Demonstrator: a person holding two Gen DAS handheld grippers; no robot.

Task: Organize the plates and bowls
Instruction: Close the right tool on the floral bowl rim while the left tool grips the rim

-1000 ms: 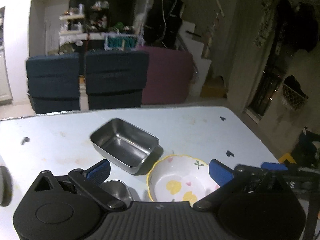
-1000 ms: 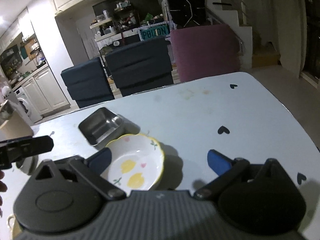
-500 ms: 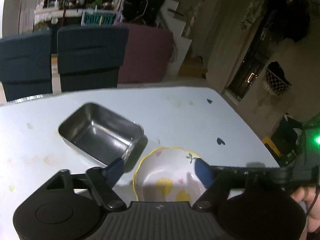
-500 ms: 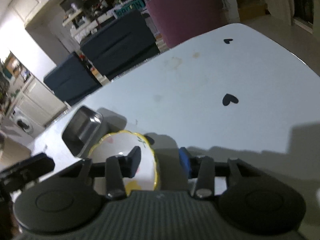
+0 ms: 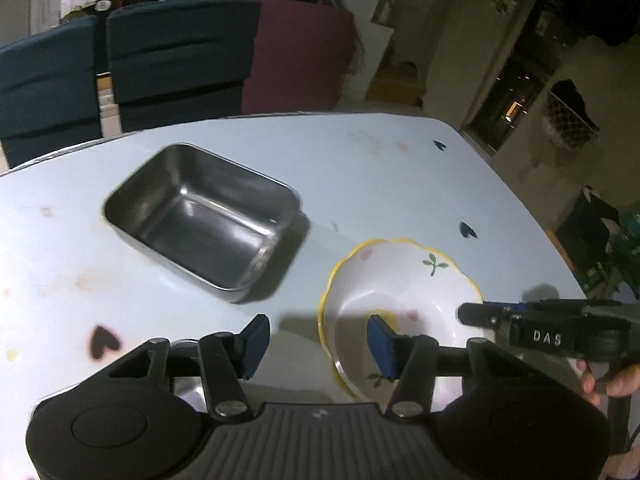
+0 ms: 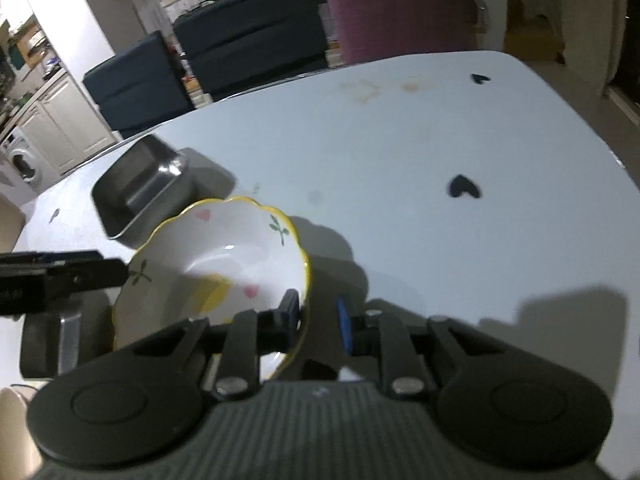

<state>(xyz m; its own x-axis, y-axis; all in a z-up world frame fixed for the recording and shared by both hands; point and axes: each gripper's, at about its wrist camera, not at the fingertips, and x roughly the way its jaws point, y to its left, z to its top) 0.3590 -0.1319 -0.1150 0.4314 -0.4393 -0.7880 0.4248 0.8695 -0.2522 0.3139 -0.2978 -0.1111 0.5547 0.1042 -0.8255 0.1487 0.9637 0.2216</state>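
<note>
A white bowl (image 5: 404,284) with a yellow scalloped rim and painted hearts sits on the pale blue table (image 5: 380,184). Behind it to the left stands an empty rectangular steel container (image 5: 200,216). My left gripper (image 5: 318,342) straddles the bowl's left rim, one pad inside and one outside, jaws closing with gaps on both sides. In the right wrist view, my right gripper (image 6: 316,320) straddles the right rim of the bowl (image 6: 224,264). Its jaws are closing too, with a gap left at the outer pad. The steel container (image 6: 136,184) lies beyond.
Two dark blue chairs (image 5: 176,60) and a purple one (image 5: 300,52) stand at the table's far edge. Black heart marks (image 6: 464,190) dot the tabletop. A small steel dish (image 5: 184,384) shows partly under my left gripper. A hand (image 5: 612,380) holds the right gripper.
Both grippers came down to the bowl and tilted further downward. Their jaws narrowed from wide open to straddling opposite sides of its rim.
</note>
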